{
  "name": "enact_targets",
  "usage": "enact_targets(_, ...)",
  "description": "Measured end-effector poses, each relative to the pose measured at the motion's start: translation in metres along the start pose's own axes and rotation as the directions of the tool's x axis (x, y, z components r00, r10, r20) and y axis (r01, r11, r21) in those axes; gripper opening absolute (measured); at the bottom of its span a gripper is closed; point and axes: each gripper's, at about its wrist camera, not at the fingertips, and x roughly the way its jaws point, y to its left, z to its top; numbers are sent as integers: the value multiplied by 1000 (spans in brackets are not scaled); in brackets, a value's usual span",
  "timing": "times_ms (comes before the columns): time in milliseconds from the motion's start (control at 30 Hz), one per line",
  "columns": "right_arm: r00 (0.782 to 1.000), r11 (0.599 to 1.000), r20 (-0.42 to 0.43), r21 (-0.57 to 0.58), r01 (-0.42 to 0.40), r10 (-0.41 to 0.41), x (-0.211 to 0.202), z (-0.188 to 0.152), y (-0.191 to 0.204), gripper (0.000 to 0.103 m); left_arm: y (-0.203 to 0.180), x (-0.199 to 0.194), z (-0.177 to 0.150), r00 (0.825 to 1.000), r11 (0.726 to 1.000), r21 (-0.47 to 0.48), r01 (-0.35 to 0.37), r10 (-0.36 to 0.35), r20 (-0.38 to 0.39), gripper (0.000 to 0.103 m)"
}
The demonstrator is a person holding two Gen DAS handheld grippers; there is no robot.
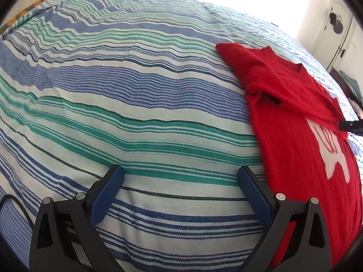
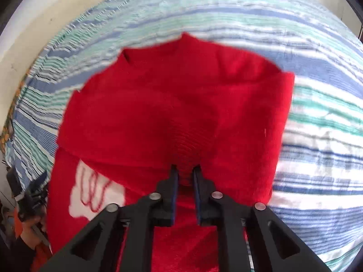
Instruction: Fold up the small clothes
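A red knitted sweater (image 1: 292,104) with a white motif lies on the striped bedspread (image 1: 136,95), at the right of the left wrist view. Its upper part is folded over the body. My left gripper (image 1: 181,174) is open and empty, low over the bedspread just left of the sweater. My right gripper (image 2: 185,170) is shut on a fold of the red sweater (image 2: 177,104), which bunches up between the pads. The right gripper's tip shows at the right edge of the left wrist view (image 1: 350,125), at the sweater's folded edge.
The bedspread, striped blue, green and white, covers the bed. A door and a wall (image 1: 335,36) stand past the bed's far right. A pale wall (image 2: 45,22) lies beyond the bed in the right wrist view.
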Motion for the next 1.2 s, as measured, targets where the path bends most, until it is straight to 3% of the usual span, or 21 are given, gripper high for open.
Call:
enact_targets(100,995,998,92,43,-51,47,-29,-14,0,55,-3,-22,5,1000,1000,-24,12,-12,-13,98)
enact_targets(233,987,993,126,-71,-91,100,-73,-53,15,56,-38,-69,4,991,990,72,123,-127,46,98)
enact_targets(300,984,980,104,-151,-126,143,-88,-84,29,56,-70,-90,-6,975,964,164,207,-217,43,99)
enact_targets(367,982,964,67,-216,-157,175,-98,-120,43,56,-102,-98,-26,958,925,254,282,-287,-21,99)
enact_targets(433,985,954,15,-254,-161,171,-97,-156,53,56,-130,-89,-55,960,899,340,276,-239,-147,99)
enact_targets(500,993,956,-66,-273,-110,96,-83,-196,57,55,-144,-64,-90,964,891,426,156,-44,-262,99)
enact_targets(533,994,961,-102,-267,-75,49,-75,-211,51,56,-143,-58,-103,963,888,442,124,0,-270,101)
enact_targets(567,995,965,-101,-257,-46,20,-71,-226,46,56,-139,-61,-109,971,894,432,120,-14,-241,102)
enact_targets(600,999,969,-28,-242,-51,45,-77,-240,40,56,-136,-64,-108,972,900,419,122,-22,-235,102)
enact_targets(667,999,977,18,-207,-46,51,-84,-250,36,56,-134,-62,-103,964,906,398,142,-35,-264,103)
enact_targets(800,1000,973,17,-231,-12,16,-82,-248,44,57,-134,-59,-105,963,912,384,144,-40,-266,103)
enact_targets(1000,998,979,31,-196,-52,59,-85,-249,37,58,-135,-64,-107,966,913,382,141,-42,-256,103)
enact_targets(1200,998,978,41,-203,-35,44,-84,-250,34,58,-135,-65,-108,966,913,382,141,-42,-255,103)
